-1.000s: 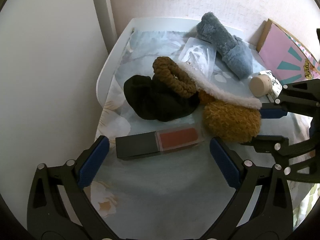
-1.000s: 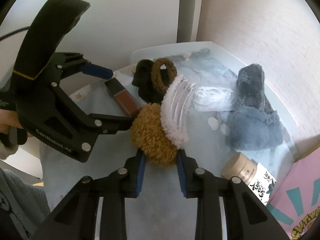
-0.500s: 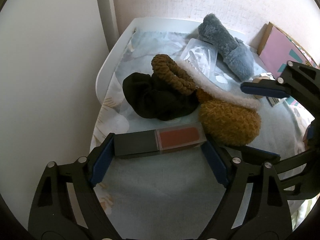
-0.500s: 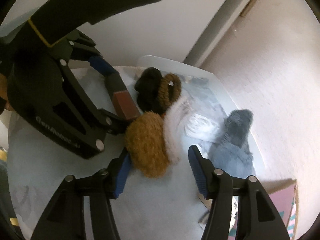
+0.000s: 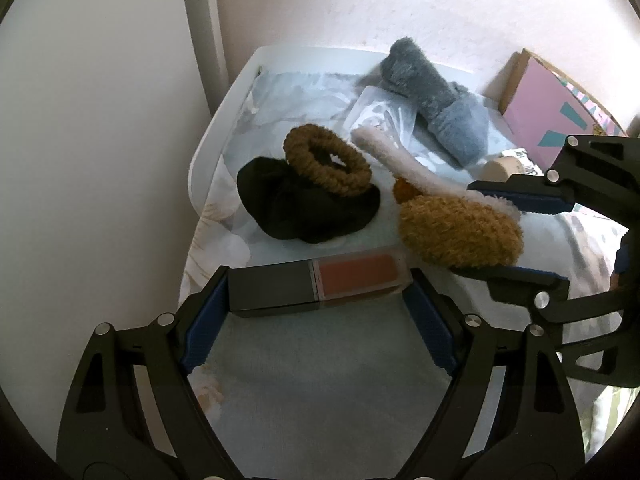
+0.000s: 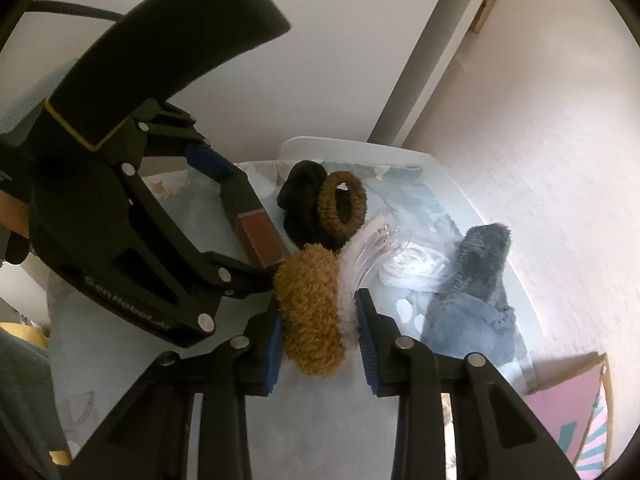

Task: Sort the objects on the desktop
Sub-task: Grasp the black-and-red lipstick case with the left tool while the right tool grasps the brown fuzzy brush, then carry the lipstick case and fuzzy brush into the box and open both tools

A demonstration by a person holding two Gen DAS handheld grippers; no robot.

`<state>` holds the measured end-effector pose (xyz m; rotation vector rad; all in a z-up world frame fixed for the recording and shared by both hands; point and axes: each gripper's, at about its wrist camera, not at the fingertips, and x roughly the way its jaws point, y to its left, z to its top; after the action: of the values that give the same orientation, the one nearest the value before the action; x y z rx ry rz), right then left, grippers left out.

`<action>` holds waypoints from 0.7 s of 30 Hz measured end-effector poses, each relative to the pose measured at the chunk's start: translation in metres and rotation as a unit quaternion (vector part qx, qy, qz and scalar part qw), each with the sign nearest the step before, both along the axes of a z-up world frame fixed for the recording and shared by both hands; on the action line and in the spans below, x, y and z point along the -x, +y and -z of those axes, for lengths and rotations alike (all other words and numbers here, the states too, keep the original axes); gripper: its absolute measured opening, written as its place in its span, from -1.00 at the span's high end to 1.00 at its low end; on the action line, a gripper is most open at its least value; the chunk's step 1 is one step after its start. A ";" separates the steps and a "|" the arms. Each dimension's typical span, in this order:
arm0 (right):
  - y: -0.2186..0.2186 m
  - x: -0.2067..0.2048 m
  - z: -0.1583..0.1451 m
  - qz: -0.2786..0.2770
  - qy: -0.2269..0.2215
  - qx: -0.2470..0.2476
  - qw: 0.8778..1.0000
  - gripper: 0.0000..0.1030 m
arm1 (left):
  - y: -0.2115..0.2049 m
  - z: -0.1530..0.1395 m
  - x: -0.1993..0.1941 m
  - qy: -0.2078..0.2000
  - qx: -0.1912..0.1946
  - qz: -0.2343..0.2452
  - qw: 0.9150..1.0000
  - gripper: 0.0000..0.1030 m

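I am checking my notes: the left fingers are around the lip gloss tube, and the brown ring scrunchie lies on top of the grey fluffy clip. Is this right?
Not quite. The left wrist view shows the brown ring scrunchie lying on the black scrunchie, not on the grey fluffy clip, which sits apart near the wall. The left gripper fingers are indeed around the lip gloss tube.
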<state>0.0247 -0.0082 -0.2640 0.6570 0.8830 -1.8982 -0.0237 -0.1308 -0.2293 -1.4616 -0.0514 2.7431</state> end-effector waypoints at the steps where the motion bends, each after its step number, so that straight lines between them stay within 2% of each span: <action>1: 0.002 0.000 -0.003 0.003 -0.002 0.001 1.000 0.42 | 0.000 -0.004 -0.002 0.001 0.001 0.001 1.000 -0.63; 4: 0.011 -0.001 -0.016 0.020 -0.006 0.008 1.000 0.42 | 0.000 -0.015 -0.006 0.003 0.002 0.003 1.000 -0.63; 8: 0.026 -0.001 -0.041 0.042 -0.008 0.020 0.999 0.42 | 0.004 -0.046 -0.011 0.011 0.000 0.015 1.000 -0.63; 13: 0.051 0.005 -0.080 0.085 -0.044 0.045 0.994 0.42 | 0.019 -0.087 -0.010 0.028 0.010 0.037 0.999 -0.63; 21: 0.113 0.036 -0.144 0.183 -0.086 0.116 0.972 0.42 | 0.059 -0.157 0.006 0.074 0.001 0.101 0.992 -0.63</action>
<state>-0.0113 0.1049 -0.1204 0.8680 0.4394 -2.1889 -0.0294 -0.0714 -0.0728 -1.1871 0.0989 2.6762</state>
